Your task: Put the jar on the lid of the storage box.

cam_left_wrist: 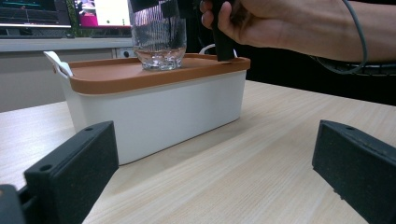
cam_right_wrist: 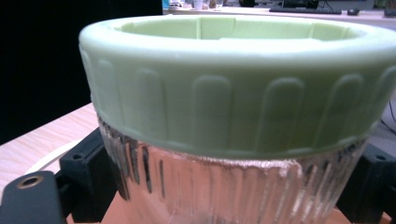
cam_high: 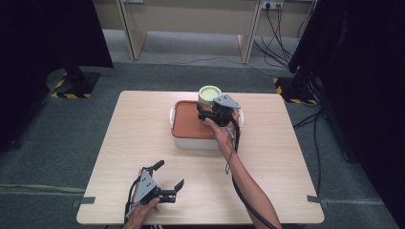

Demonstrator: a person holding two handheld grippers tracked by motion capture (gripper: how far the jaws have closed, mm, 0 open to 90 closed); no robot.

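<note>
A ribbed glass jar (cam_high: 209, 94) with a pale green lid stands on the orange-brown lid of a white box (cam_high: 195, 141) at the table's far middle. My right gripper (cam_high: 204, 111) has a jaw against each side of the jar's glass body (cam_right_wrist: 233, 196), just under the green lid (cam_right_wrist: 233, 93), and is shut on it. In the left gripper view the jar (cam_left_wrist: 158, 39) rests upright on the box lid (cam_left_wrist: 140, 74), held by the person's hand (cam_left_wrist: 271, 25). My left gripper (cam_high: 169, 175) lies near the front left of the table, open with nothing between its jaws (cam_left_wrist: 215, 172).
The wooden table (cam_high: 138, 129) has bare room to the left, right and front of the box. The box has white handles at its ends (cam_left_wrist: 58, 63). Cables and dark stands lie on the floor beyond the table.
</note>
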